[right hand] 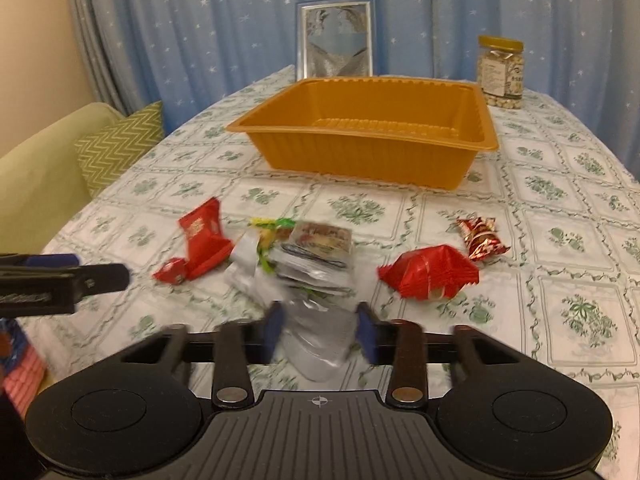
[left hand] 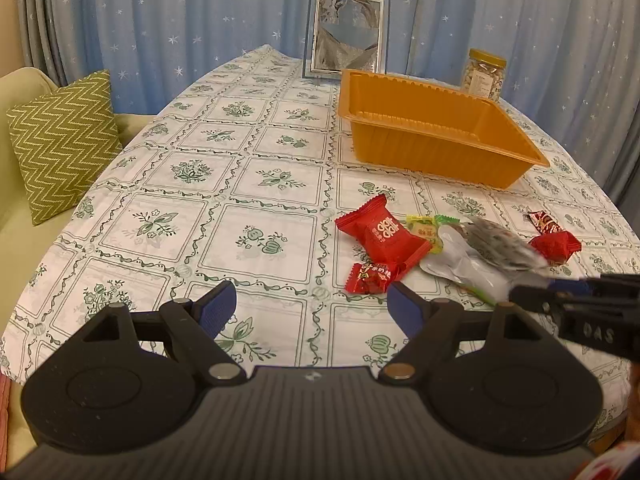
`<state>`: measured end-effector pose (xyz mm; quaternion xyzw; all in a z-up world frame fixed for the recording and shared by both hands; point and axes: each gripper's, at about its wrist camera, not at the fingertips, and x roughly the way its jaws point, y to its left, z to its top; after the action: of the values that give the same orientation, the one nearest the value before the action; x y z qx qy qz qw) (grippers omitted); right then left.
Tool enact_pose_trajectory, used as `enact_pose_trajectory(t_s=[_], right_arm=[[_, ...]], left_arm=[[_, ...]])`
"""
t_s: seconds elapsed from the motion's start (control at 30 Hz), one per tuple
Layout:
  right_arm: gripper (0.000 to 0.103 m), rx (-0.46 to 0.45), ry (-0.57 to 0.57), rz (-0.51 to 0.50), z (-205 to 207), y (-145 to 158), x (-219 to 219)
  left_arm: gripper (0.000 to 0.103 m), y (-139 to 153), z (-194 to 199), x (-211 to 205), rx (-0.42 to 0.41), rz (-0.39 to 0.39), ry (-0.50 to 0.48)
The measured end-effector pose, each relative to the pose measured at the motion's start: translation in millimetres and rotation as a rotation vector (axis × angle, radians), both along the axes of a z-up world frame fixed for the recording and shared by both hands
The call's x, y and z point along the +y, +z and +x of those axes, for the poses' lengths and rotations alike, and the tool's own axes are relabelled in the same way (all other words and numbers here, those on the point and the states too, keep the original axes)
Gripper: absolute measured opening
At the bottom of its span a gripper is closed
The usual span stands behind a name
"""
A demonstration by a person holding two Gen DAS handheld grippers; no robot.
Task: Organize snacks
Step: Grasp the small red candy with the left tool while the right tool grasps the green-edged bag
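An empty orange tray (left hand: 436, 140) (right hand: 360, 136) stands at the far middle of the table. Before it lies a heap of wrapped snacks: a large red packet (left hand: 382, 236) (right hand: 204, 236), a small red candy (left hand: 368, 278) (right hand: 172, 272), a yellow-green sweet (left hand: 424, 228), a red pyramid packet (left hand: 554, 246) (right hand: 430, 272) and a red-gold candy (left hand: 542, 222) (right hand: 482, 238). My right gripper (right hand: 320, 332) is shut on a silver foil packet (right hand: 316, 300), blurred, lifted slightly (left hand: 496, 248). My left gripper (left hand: 310, 304) is open and empty, left of the heap.
A picture frame (left hand: 346, 34) (right hand: 336, 40) and a jar of nuts (left hand: 484, 74) (right hand: 500, 72) stand behind the tray. A green sofa with a zigzag cushion (left hand: 60, 144) lies left of the table. Blue curtains hang behind.
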<state>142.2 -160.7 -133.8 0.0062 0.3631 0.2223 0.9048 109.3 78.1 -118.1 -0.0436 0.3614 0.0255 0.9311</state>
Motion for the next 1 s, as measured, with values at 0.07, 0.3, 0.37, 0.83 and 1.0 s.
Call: enact_pose_trajectory(t_s=[0.07,0.3,0.37,0.83,1.0], right_arm=[[0.031,0.008,0.035,-0.006,-5,0,4],[0.031,-0.025,0.104,-0.01,4,-1,20],[0.032,-0.019,0.113,-0.013,8,-4,26],[0.02,-0.013,0.086,-0.019,1,-4,17],[0.02,-0.052,0.029,-0.004,-4,6,3]], left_arm=[[0.081,0,0,0,-0.001,0.0,0.0],[0.081,-1,4,1,-0.006,0.005,-0.029],[0.081,-1,5,2,-0.008,0.008,-0.03],[0.072,-11,24,-11,-0.02,0.017,-0.154],[0.043,-20,35,-27,0.006,0.067,-0.223]])
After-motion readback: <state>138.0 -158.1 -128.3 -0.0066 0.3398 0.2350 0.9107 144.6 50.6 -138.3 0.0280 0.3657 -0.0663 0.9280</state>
